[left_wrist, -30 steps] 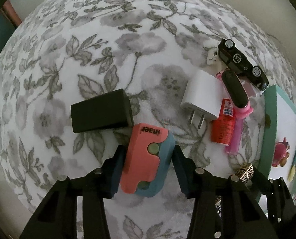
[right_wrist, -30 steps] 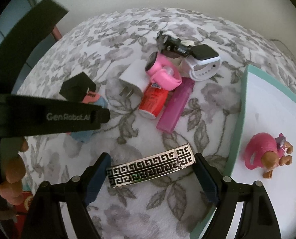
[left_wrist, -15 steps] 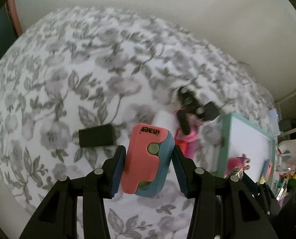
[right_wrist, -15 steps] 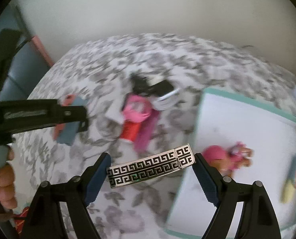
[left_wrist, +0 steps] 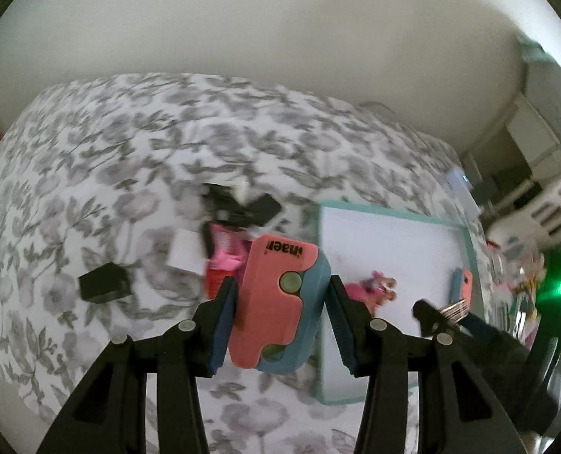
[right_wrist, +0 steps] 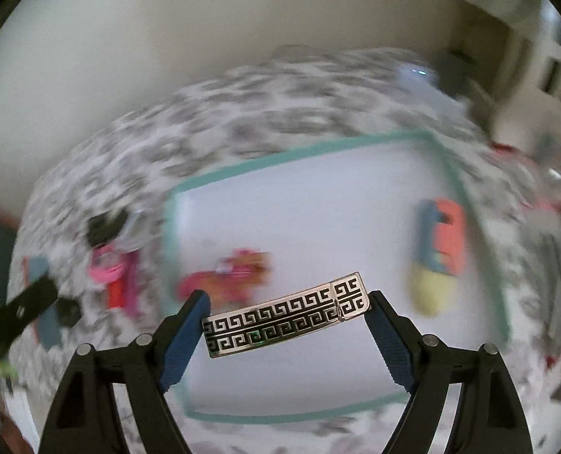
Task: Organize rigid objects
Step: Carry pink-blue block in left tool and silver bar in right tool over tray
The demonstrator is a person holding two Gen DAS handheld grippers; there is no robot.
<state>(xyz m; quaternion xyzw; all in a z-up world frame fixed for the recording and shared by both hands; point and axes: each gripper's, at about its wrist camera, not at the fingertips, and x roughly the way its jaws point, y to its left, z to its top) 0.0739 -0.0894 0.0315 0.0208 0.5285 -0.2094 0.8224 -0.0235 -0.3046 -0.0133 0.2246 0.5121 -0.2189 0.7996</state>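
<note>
My left gripper [left_wrist: 282, 323] is shut on a pink-and-blue case [left_wrist: 280, 302] and holds it in the air above the floral cloth, near the left edge of the teal-rimmed white tray [left_wrist: 320, 302]. My right gripper [right_wrist: 286, 325] is shut on a silver bar with a black key pattern [right_wrist: 286, 316] and holds it above the tray [right_wrist: 174, 204]. In the tray lie a pink toy figure [right_wrist: 227, 276] and a pink, blue and yellow object [right_wrist: 437, 257]. The right gripper also shows at the right of the left wrist view [left_wrist: 458, 312].
On the cloth left of the tray lie a black block [left_wrist: 104, 283], a white charger [left_wrist: 186, 251], a pink watch over a red tube [left_wrist: 223, 261] and black objects [left_wrist: 242, 204]. A wall stands behind; clutter sits at the far right.
Both grippers have risen and swung right with their objects. The right gripper now hangs over the tray. The left gripper has come from the black block to the tray's left edge.
</note>
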